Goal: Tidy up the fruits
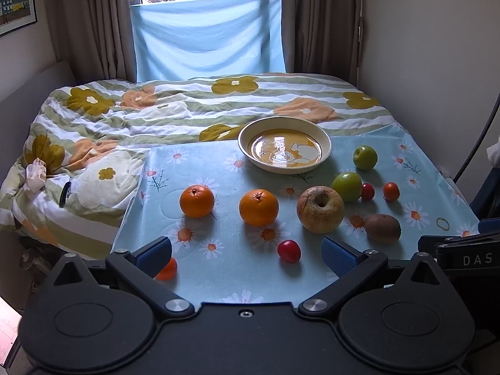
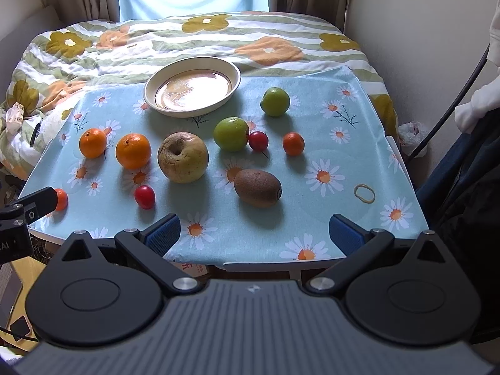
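Daisy-printed blue cloth [image 2: 312, 100] covers a small table pushed against a bed with a flowered quilt [image 2: 156, 40]; a curtained window stands behind.

At the near left edge a small orange fruit [image 2: 61, 199] sits beside the left gripper [image 1: 247, 251], whose blue-padded jaws stand wide apart with nothing between them, just short of a red cherry tomato [image 1: 289, 251]. Further in, two mandarins [image 2: 92, 142] [image 2: 133, 150] lie side by side, and next to them a wrinkled yellowish apple [image 2: 182, 157], stem pit up. Behind these, at the far edge, an empty cream bowl [image 2: 150, 86] waits, probably the place where the fruit is meant to go, since nothing lies in it yet.

Right of the apple a green apple [image 2: 231, 133] touches, or nearly touches, a second cherry tomato [image 2: 258, 140]; another small orange fruit [image 2: 293, 143] sits near, and a second green apple [image 2: 275, 101] further back. A kiwi [image 2: 257, 188] lies on its side nearest the right gripper [image 2: 254, 229], which hangs over the near table edge, jaws spread and empty. A rubber band [image 2: 364, 193] lies at the far right.

The sorting looks not yet begun; each gripper seems poised over the fruit closest to it.
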